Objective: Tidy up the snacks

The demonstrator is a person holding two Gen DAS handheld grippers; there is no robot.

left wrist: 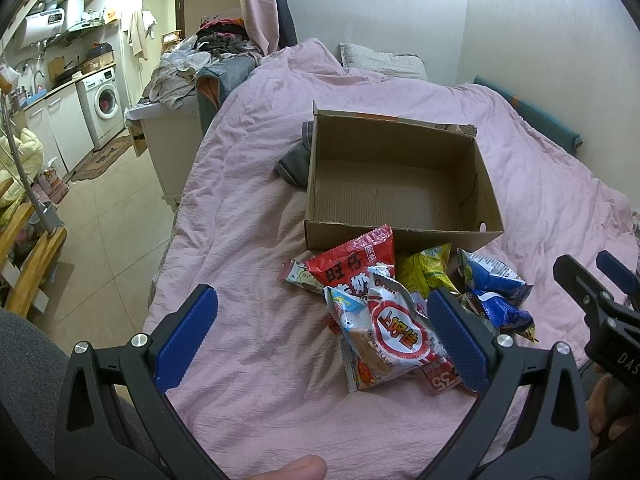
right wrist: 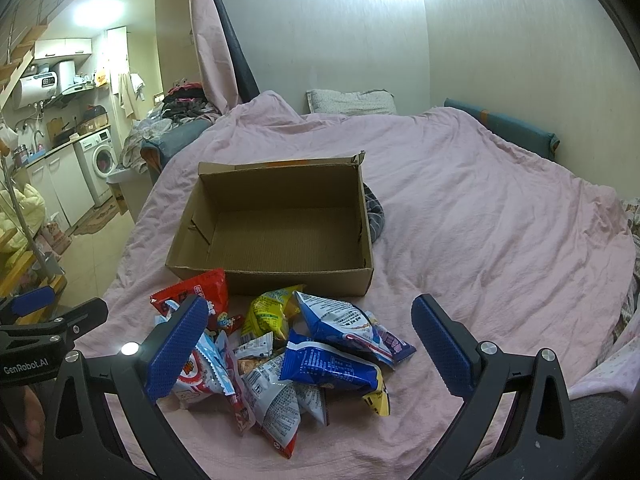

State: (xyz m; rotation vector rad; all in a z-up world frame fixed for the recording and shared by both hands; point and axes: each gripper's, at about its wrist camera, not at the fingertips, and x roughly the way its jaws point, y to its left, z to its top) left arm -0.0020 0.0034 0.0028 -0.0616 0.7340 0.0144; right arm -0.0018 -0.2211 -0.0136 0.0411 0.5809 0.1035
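An empty open cardboard box point(left wrist: 396, 184) point(right wrist: 280, 224) sits on the pink bed cover. A heap of snack bags lies just in front of it: a red bag point(left wrist: 352, 260) point(right wrist: 196, 292), a white shrimp-flakes bag point(left wrist: 396, 336), a yellow bag point(left wrist: 428, 268) point(right wrist: 270, 306) and blue bags point(left wrist: 496, 292) point(right wrist: 332, 364). My left gripper point(left wrist: 320, 328) is open above the near left of the heap and holds nothing. My right gripper point(right wrist: 312, 344) is open above the heap and holds nothing.
The pink bed cover point(right wrist: 480, 208) spreads right and behind the box, with a pillow point(right wrist: 352, 102) at the wall. A grey cloth point(left wrist: 296, 160) lies beside the box. The floor, a washing machine point(left wrist: 104, 100) and a clothes pile point(left wrist: 208, 56) lie left.
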